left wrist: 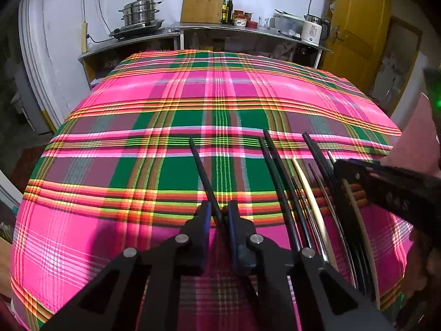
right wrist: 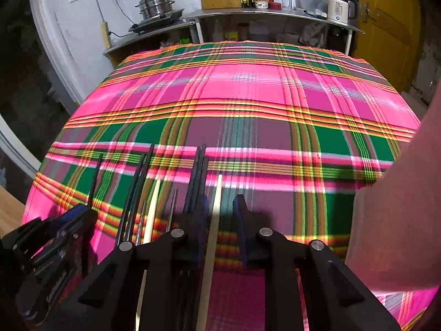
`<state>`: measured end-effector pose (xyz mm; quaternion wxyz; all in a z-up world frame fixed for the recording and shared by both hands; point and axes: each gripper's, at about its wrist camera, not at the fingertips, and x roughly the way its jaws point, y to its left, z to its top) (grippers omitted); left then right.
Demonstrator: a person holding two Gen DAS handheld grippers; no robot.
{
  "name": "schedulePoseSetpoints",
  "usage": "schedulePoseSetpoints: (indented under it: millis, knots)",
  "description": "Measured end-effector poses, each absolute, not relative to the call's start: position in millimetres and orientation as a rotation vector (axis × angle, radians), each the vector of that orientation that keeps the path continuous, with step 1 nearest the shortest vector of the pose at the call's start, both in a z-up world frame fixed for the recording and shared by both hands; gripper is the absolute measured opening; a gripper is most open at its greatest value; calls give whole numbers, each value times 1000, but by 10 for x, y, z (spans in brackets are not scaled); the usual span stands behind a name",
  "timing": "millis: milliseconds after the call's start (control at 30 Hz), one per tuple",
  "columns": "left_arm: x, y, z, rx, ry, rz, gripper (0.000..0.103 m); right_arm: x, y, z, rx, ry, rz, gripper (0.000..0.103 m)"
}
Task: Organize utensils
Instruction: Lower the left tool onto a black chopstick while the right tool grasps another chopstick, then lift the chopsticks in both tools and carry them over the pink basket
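**Left gripper clamping one black chopstick, right gripper open over a pale one**

In the left wrist view, your left gripper [left wrist: 219, 215] is pinching a single black chopstick [left wrist: 202, 171] between its blue pads, jaws closed on it, its tip pointing out over the plaid tablecloth [left wrist: 193, 96]. Just to its right, the remaining chopsticks [left wrist: 297, 193], black, pale and metal, are lying side by side on the cloth. Your right gripper [left wrist: 386, 182] is coming in over them from the right edge.

In the right wrist view, your right gripper [right wrist: 222, 212] is standing with its jaws apart, a pale chopstick [right wrist: 215, 220] lying between them; whether either pad is touching it cannot be told. Black chopsticks [right wrist: 197, 176] are sitting against the left pad. Your left gripper [right wrist: 74, 220] is showing at lower left.
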<state>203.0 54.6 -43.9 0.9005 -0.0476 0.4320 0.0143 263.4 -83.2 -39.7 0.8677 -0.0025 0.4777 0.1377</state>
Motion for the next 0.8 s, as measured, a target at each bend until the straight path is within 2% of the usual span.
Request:
schedulePoseSetpoints:
  millis: [200,300,533,800]
  knots:
    - [2038,515,-446,-72,892,31,13,2742,-756,-436,-54,1015,282,14]
    - [2066,504,-442,-65,897,29,12,2779,-746,-436,-71,1021,283,5]
    - [2078,614,-394,-153,911,-18,6,2677,-788,-226,-25,995,324,5]
    - [1916,649,11,-209,840,-84,6,2425,-875,275,8,901,357,5]
